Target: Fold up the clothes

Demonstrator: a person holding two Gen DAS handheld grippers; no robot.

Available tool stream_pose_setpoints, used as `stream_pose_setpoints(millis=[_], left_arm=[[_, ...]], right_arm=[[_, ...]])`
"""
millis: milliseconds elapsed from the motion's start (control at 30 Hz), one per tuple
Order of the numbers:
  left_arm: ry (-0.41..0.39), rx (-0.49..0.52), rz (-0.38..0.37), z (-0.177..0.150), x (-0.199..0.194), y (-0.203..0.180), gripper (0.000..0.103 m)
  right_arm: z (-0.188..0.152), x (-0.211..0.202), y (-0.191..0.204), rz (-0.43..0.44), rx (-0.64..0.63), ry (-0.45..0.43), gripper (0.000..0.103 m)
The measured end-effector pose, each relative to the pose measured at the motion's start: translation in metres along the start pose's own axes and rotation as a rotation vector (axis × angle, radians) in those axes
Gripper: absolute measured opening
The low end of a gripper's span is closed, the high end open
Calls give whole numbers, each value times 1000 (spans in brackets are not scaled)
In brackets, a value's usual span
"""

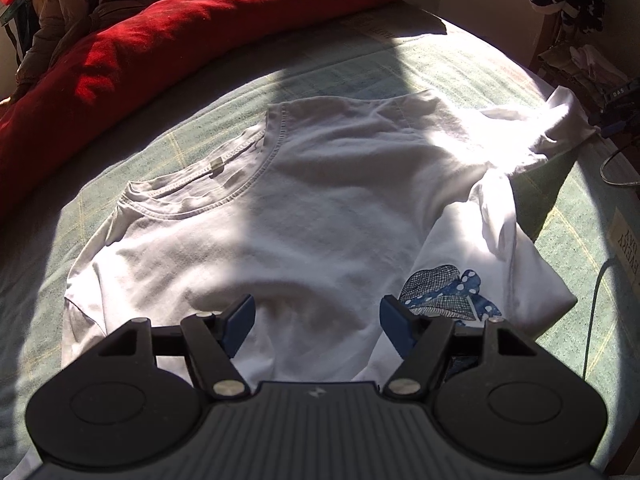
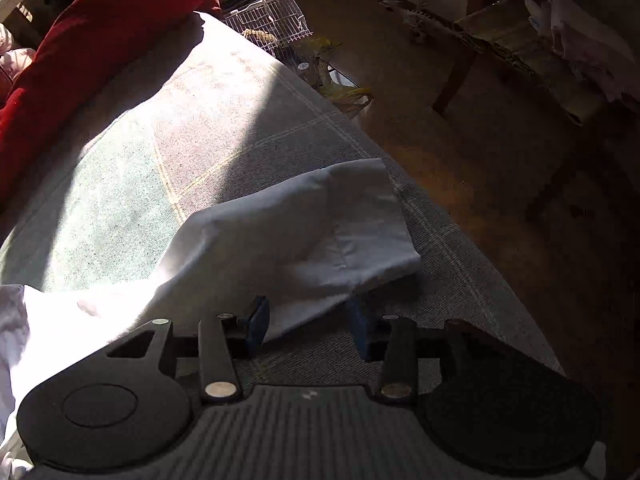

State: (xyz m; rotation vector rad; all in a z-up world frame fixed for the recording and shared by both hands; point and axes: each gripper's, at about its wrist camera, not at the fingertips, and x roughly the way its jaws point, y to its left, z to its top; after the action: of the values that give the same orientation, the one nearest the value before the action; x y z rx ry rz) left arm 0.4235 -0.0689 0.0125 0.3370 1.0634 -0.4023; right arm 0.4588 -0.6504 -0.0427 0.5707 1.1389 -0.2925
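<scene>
White T-shirt (image 1: pixel 320 208) lies spread on the green bed cover (image 1: pixel 360 64), one sleeve (image 2: pixel 320 232) reaching toward the bed's side edge. Left gripper (image 1: pixel 316 320) hovers over the shirt's body, fingers released and empty. Right gripper (image 2: pixel 306 326) sits at the sleeve, fingers parted, gripping nothing.

white T-shirt (image 1: pixel 320 216), flat on bed, partly folded

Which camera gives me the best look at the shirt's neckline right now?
The left wrist view. The white T-shirt lies spread on the bed, its neckline and label fully in sight beyond the open left gripper. The right wrist view shows only one sleeve ahead of the open right gripper; no neckline.
</scene>
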Motion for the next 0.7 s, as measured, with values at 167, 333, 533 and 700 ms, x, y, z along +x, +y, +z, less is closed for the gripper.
stream_pose_setpoints(millis=[167, 333, 533, 700], left_arm=[[-2, 16, 15, 3, -1, 1, 72], [-13, -33, 19, 8, 0, 6, 72], [-16, -68, 17, 6, 2, 9, 72], [1, -101, 36, -7, 0, 19, 72]], right_arm=[[-5, -10, 8, 19, -21, -79, 48], [-2, -32, 85, 163, -349, -136, 48], [-22, -5, 215, 340, -842, -59, 50], [-35, 31, 271, 406, -1007, 49, 50]])
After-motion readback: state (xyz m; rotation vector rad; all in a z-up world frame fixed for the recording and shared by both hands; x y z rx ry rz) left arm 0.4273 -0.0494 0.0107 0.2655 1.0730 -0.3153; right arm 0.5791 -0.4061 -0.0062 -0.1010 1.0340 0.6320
